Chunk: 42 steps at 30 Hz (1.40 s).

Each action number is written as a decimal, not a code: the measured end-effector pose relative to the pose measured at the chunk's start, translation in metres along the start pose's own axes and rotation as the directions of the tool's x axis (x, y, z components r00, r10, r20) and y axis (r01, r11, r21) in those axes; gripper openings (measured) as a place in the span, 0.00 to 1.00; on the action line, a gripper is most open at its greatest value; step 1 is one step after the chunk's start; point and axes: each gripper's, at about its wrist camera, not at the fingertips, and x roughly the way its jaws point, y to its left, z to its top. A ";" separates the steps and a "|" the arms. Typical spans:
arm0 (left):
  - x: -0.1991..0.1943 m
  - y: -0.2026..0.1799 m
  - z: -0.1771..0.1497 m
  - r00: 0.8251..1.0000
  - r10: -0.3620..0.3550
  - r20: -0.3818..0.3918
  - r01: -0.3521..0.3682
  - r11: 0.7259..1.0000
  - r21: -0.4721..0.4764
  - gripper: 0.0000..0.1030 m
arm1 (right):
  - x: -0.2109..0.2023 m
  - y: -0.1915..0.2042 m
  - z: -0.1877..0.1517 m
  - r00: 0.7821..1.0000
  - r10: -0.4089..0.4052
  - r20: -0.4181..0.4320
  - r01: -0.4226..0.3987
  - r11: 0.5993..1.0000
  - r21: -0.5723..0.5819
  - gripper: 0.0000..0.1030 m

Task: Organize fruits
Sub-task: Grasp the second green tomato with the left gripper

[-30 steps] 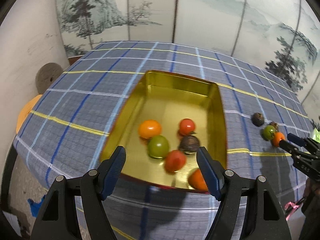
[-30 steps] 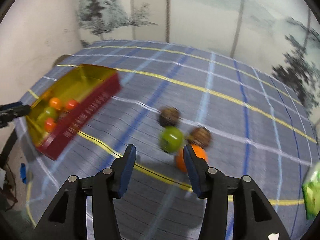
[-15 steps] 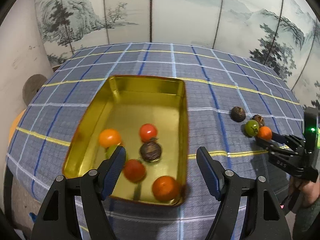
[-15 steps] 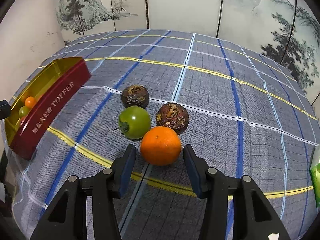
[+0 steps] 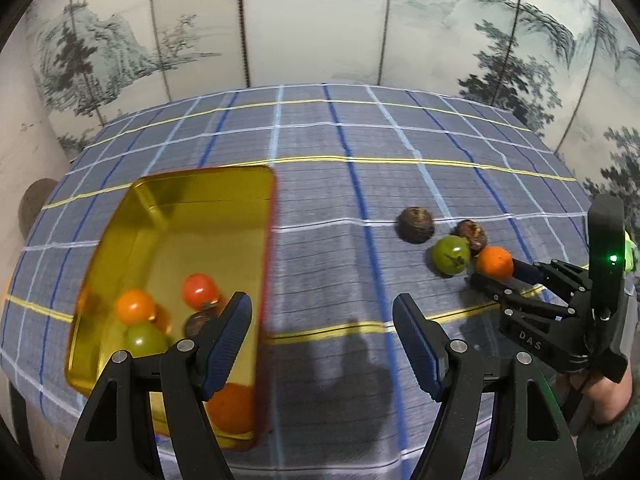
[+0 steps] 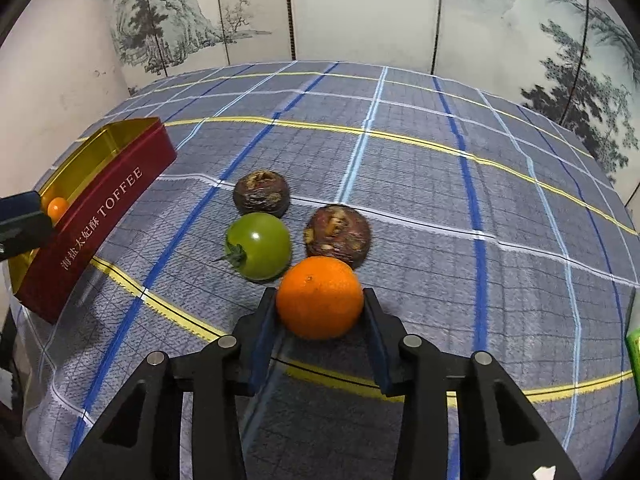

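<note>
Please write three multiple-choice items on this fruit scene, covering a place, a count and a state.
1. Where does the round green tomato lie?
A. on the checked blue tablecloth
B. inside the tin
C. on the floor

2. How many fruits lie on the cloth outside the gold-lined red toffee tin?
A. two
B. four
C. six

3. What is the right tool doing?
A. hanging open over bare cloth
B. closing around the round orange
C. gripping the tin's rim

Answers:
1 A, the tomato rests on the cloth beside two dark brown wrinkled fruits, well clear of the tin.
2 B, the orange, the tomato and the two brown fruits.
3 B, both blue pads sit against the orange's sides, which still rests on the cloth.
</note>
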 end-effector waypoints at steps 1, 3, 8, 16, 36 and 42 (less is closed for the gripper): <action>0.002 -0.005 0.001 1.000 -0.008 0.001 0.008 1.000 0.005 0.71 | -0.003 -0.004 -0.001 1.000 -0.005 0.006 0.005 1.000 0.007 0.36; 0.006 -0.014 0.003 1.000 -0.023 0.003 0.023 1.000 0.015 0.71 | -0.008 -0.013 -0.002 1.000 -0.023 0.014 0.023 1.000 0.017 0.36; 0.022 -0.035 0.006 0.999 -0.050 -0.013 0.050 0.998 0.033 0.71 | -0.012 -0.048 -0.004 0.996 -0.090 0.019 0.089 0.994 0.067 0.36; 0.046 -0.062 0.010 0.997 -0.068 -0.038 0.069 0.996 0.047 0.71 | -0.007 -0.094 -0.003 0.989 -0.148 0.008 0.146 0.980 0.132 0.36; 0.097 -0.100 0.025 0.989 -0.103 -0.111 0.110 0.992 0.061 0.53 | -0.003 -0.105 -0.005 0.992 -0.125 0.009 0.123 0.985 0.121 0.38; 0.103 -0.103 0.025 0.983 -0.136 -0.123 0.143 0.988 0.050 0.37 | -0.003 -0.105 -0.006 0.992 -0.122 0.009 0.120 0.985 0.121 0.39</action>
